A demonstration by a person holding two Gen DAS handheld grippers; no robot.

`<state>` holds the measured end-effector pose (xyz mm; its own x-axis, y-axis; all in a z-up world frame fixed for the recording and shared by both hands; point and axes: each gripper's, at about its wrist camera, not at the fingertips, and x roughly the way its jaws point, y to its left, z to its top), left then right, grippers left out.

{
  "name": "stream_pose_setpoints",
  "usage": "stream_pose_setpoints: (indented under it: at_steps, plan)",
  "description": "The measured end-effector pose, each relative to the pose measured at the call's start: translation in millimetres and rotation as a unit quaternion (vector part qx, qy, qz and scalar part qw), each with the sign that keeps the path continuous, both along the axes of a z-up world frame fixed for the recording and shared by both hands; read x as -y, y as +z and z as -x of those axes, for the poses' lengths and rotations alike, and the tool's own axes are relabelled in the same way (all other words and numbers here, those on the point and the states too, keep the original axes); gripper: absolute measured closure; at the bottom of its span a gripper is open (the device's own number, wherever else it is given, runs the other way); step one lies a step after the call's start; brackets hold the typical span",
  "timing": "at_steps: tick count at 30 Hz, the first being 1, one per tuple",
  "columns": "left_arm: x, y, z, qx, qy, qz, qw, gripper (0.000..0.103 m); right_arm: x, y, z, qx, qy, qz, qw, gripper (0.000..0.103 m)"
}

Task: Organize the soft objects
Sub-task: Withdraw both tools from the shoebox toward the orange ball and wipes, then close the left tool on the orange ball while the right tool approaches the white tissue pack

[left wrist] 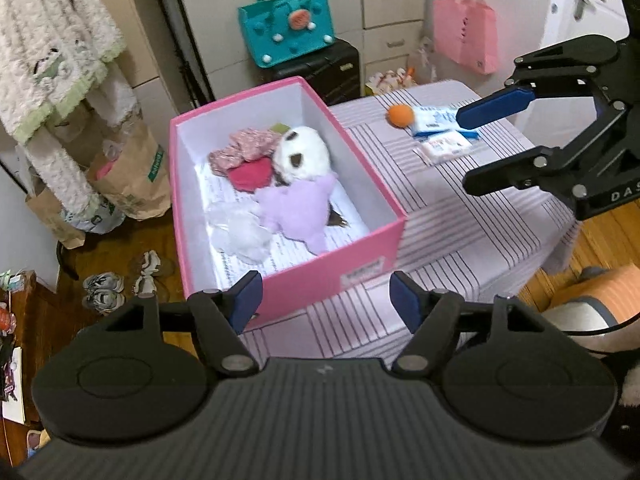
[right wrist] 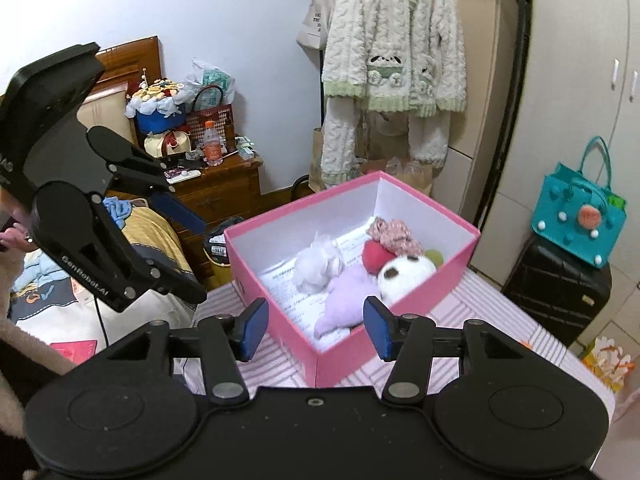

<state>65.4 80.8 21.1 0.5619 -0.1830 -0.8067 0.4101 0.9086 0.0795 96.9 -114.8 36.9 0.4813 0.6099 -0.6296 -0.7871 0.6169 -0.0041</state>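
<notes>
Pink box holds the soft toys; both tongs, left gripper and right gripper, gape empty. Orange ball, upper right, could roll if nudged.

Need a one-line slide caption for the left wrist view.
Both grippers empty, jaws open, beside the pink box holding soft toys; orange ball and tissue packs remain on the striped table.
</notes>
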Motion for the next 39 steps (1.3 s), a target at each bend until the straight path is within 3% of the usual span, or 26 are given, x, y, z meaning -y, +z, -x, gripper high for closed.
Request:
stream_pose_setpoints:
  at_steps: [15,22,27,32,35,39]
  plan:
    - [70.7,-36.5,-9.3,-0.046,-0.099,0.003,0.9940,0.033,74.0,-48.3,24.2,-0.022,-0.079,0.002,0.997,0.041]
    - [108.7,-42.9,-23.6,-0.016,-0.136,0.048,0.9893,0.033,111.4,-78.6,6.6,-0.030,-0.116,-0.024,0.993,0.038]
    - [128.4,-50.8,-39.5,0.010,-0.126,0.084,0.9884,0.033,136.3,-102.8,-9.0,-0.029,-0.152,-0.037,0.987,0.036]
    - [140.8,-60.9,-61.0,0.034,-0.093,0.145,0.9845,0.033,145.7,-127.3,-26.7,-0.013,-0.193,-0.025,0.981,0.033]
    - [150.0,-70.2,-76.1,0.043,-0.063,0.155,0.9850,0.033,145.7,-143.0,-37.8,-0.008,-0.210,-0.022,0.977,0.031]
    - [159.2,-85.3,-105.0,0.028,-0.034,0.176,0.9834,0.033,141.0,-160.3,-50.6,-0.003,-0.221,-0.018,0.975,0.028]
